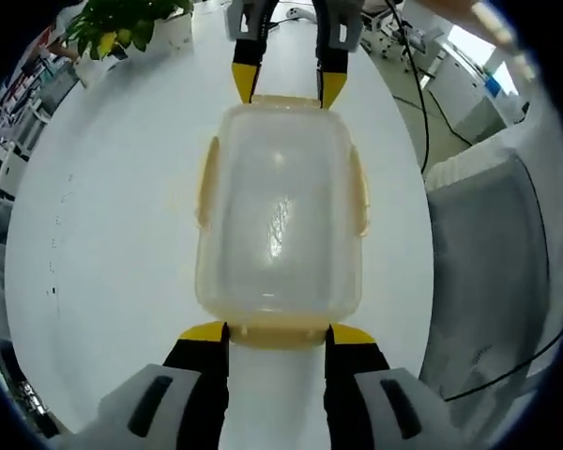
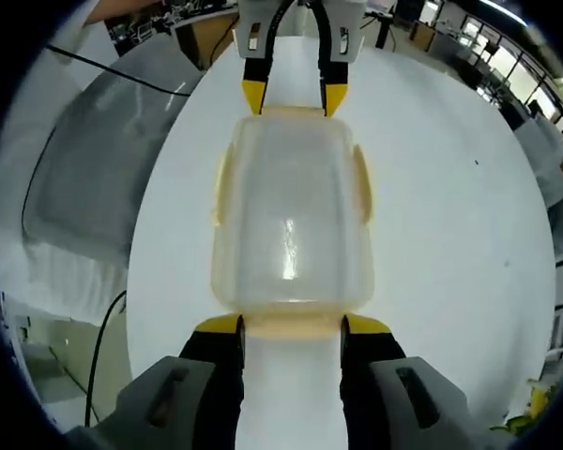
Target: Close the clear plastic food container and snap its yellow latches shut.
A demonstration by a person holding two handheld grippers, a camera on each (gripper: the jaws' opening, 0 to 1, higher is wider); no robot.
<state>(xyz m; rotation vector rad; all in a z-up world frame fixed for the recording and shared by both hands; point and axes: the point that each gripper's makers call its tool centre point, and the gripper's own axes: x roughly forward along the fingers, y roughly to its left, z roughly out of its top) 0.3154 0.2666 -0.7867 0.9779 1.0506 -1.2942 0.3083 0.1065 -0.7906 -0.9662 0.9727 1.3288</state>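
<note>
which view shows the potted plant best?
Left gripper view: the plant sits at the table's far edge, upper left, its green leaves plain. The right gripper view catches just a sliver of foliage at the lower right rim, too small to read.

Bright, even light; fisheye-warped edges

Lidded container (image 1: 280, 225) flat on white bench (image 1: 113, 234); left gripper (image 1: 277, 332) open at near end, right gripper (image 1: 286, 86) opposite.
</note>
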